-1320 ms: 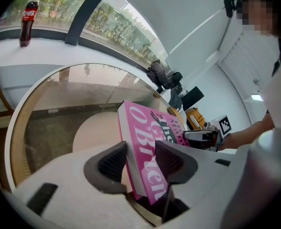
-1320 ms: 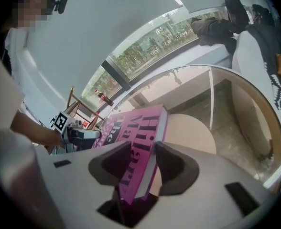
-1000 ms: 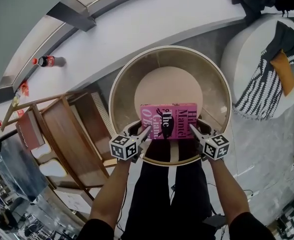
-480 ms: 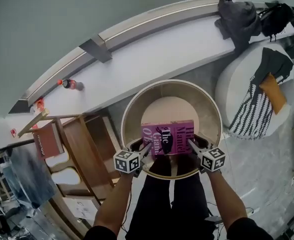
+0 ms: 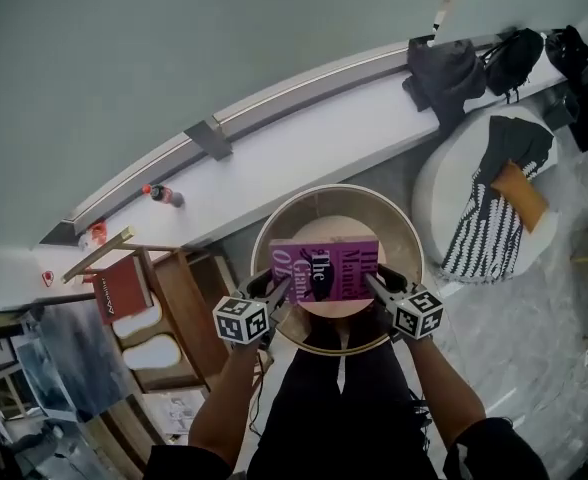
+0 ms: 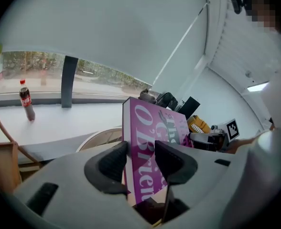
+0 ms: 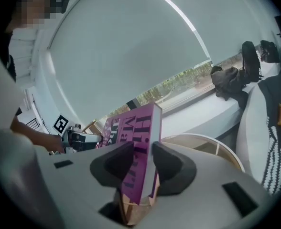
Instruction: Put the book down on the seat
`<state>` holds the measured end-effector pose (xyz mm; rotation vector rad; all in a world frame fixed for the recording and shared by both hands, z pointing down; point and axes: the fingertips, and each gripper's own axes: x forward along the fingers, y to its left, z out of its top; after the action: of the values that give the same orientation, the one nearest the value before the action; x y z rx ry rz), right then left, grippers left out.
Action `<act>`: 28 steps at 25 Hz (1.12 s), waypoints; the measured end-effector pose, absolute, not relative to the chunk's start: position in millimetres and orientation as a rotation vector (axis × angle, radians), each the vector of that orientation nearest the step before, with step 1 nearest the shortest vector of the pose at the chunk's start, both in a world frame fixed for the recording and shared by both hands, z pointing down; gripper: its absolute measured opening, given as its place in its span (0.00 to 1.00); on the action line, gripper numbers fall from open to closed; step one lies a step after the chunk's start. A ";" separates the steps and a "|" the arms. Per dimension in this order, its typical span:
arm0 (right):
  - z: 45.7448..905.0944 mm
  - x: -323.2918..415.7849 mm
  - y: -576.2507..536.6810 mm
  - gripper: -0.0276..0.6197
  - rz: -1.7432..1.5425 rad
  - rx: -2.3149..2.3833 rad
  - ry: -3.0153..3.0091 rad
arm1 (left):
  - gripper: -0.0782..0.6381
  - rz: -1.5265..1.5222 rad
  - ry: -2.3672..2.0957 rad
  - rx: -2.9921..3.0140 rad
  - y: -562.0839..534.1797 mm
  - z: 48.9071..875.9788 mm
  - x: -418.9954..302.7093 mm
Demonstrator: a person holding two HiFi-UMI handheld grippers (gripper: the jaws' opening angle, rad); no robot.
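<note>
A magenta book (image 5: 324,270) lies flat over the round beige seat (image 5: 336,227) of a tub chair (image 5: 274,230); whether it touches the seat I cannot tell. My left gripper (image 5: 277,290) holds its left edge and my right gripper (image 5: 374,283) its right edge. In the left gripper view the book (image 6: 152,128) stands between the pads of the left gripper (image 6: 141,157), which press on it. In the right gripper view the right gripper (image 7: 143,160) has the book (image 7: 141,128) clamped, its jaws closing tighter on it.
A cola bottle (image 5: 162,194) stands on the white window ledge (image 5: 304,128) behind the chair, with dark bags (image 5: 444,68) at its right end. Wooden furniture (image 5: 179,303) stands left of the chair. A white pouf (image 5: 444,183) with striped cloth is at the right.
The head view has pulled back, so the chair and room look smaller. Both grippers still hold the book over the seat, now nearer its middle.
</note>
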<state>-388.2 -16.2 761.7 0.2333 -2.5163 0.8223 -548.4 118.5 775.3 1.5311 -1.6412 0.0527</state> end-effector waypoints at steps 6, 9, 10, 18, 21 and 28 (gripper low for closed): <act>701.6 -393.7 -20.3 0.26 0.771 0.284 -2.612 | 0.38 0.030 -1.699 1.594 113.0 720.8 -554.4; 666.6 -396.6 -24.7 0.26 0.735 0.308 -2.678 | 0.38 0.018 -1.723 1.640 111.3 692.0 -555.9; 654.9 -396.3 -25.7 0.26 0.720 0.315 -2.699 | 0.38 0.010 -1.731 1.650 110.8 682.9 -555.6; 559.5 -395.6 -41.6 0.25 0.568 0.328 -2.855 | 0.38 -0.055 -1.777 1.787 90.0 604.8 -558.2; 524.7 -399.8 -44.7 0.24 0.499 0.320 -2.912 | 0.38 -0.064 -1.816 1.830 81.1 574.1 -565.6; 466.5 -405.4 -53.8 0.24 0.386 0.303 -2.991 | 0.38 -0.112 -1.877 1.891 69.6 518.8 -572.3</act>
<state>-405.4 -53.8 466.5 0.3026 -2.9909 0.3865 -572.3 69.6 518.8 1.8915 -1.8773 -0.1121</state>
